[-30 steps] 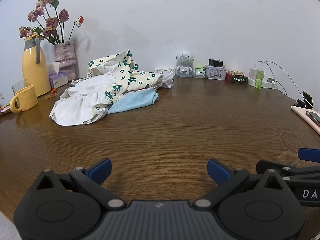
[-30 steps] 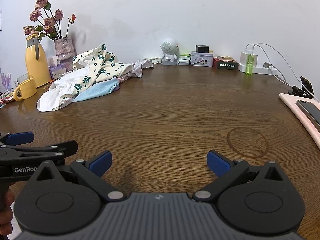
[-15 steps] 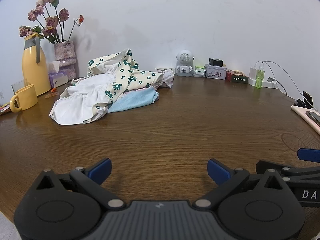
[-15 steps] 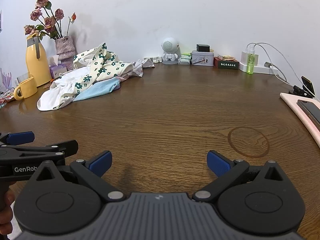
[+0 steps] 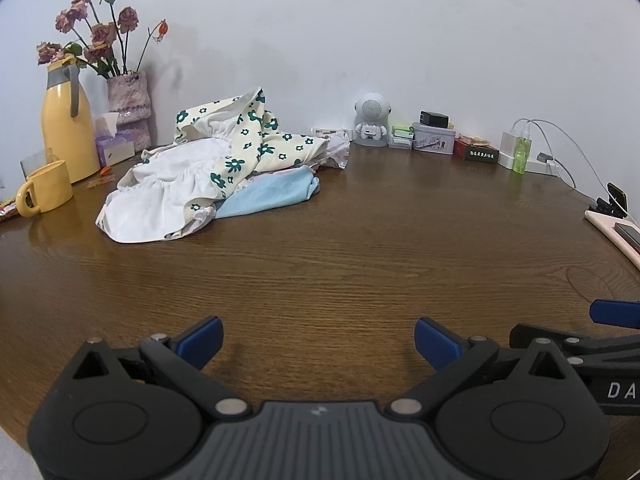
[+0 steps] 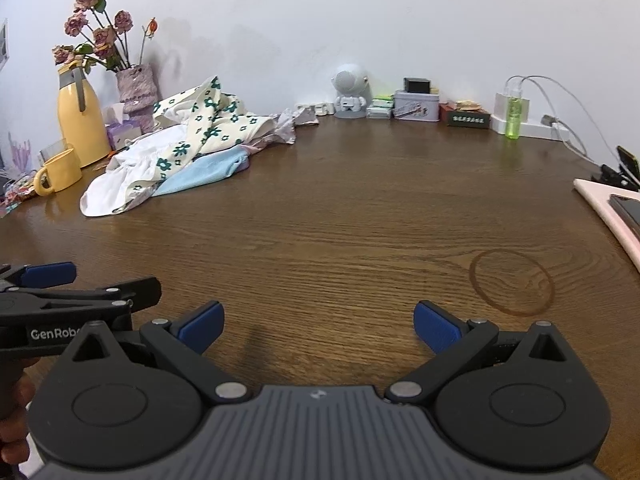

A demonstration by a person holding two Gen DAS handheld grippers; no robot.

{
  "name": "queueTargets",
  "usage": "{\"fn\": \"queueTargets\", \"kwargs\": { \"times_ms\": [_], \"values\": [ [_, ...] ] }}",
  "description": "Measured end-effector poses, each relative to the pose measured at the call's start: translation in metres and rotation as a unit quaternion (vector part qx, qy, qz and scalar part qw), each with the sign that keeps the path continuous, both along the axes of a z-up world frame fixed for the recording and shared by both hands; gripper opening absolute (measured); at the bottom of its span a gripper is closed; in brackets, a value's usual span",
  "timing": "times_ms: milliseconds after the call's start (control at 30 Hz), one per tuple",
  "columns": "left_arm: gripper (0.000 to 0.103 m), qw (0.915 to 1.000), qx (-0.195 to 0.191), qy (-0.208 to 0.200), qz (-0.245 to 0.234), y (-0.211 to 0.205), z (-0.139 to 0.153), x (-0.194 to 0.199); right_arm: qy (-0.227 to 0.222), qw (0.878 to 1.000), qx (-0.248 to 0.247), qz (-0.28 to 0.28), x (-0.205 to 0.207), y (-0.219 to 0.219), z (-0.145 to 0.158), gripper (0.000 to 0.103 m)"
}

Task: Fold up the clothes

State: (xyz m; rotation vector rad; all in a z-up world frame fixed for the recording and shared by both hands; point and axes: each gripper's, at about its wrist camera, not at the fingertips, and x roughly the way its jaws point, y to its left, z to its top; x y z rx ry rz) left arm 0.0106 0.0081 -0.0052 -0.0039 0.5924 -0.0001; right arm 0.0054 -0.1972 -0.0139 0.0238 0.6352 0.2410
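Observation:
A heap of clothes (image 5: 224, 176) lies at the back left of the brown wooden table (image 5: 340, 256): a cream garment with green flowers (image 6: 208, 124) on top, white fabric (image 5: 160, 204) in front, and a light blue piece (image 5: 272, 196) underneath. My left gripper (image 5: 318, 340) is open near the table's front edge, nothing between its blue pads, well short of the heap. My right gripper (image 6: 316, 326) is open too, empty, beside the left one. The heap of clothes (image 6: 176, 160) shows far left in the right wrist view.
A yellow jug (image 5: 66, 128), yellow mug (image 5: 44, 194), flower vase (image 5: 128, 108) and tissue box stand at the far left. A small robot figure (image 5: 370, 124), boxes, green bottle (image 5: 522, 152) and charger cables line the back wall. A pink pad with a phone (image 6: 616, 212) lies at the right edge.
Both views have shifted very slightly; the grippers stay open near the front edge and the clothes have not moved.

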Motion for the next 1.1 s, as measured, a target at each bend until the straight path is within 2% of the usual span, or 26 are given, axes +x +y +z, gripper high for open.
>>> {"fn": "queueTargets", "kwargs": {
  "times_ms": [200,367,500,667,800,900,1033,1100],
  "values": [
    [0.102,1.0000,0.000,0.005,0.004,0.018,0.018,0.027,0.016,0.999,0.006,0.041,0.029,0.009,0.021,0.103],
    [0.102,0.9993,0.025,-0.014,0.023,0.056,0.048,0.070,0.011,0.995,-0.014,0.101,0.081,0.032,0.066,0.103],
    [0.102,0.9958,0.045,-0.017,0.078,0.105,0.063,0.117,0.003,0.990,-0.027,0.141,0.138,0.072,0.101,0.103],
    [0.102,0.9894,0.063,0.006,0.131,0.173,0.063,0.180,-0.035,0.982,-0.083,0.168,0.226,0.147,0.123,0.103],
    [0.102,0.9855,0.056,0.030,0.157,0.230,0.052,0.230,-0.048,0.979,-0.105,0.166,0.303,0.201,0.118,0.103],
    [0.102,0.9832,0.038,0.036,0.175,0.260,0.040,0.260,-0.035,0.982,-0.108,0.151,0.358,0.227,0.102,0.101],
    [0.102,0.9817,0.032,0.054,0.180,0.284,0.022,0.295,0.004,0.984,-0.081,0.158,0.409,0.250,0.077,0.082],
    [0.101,0.9822,0.029,0.062,0.175,0.292,0.014,0.309,0.015,0.983,-0.069,0.168,0.425,0.259,0.068,0.081]
  ]
}}
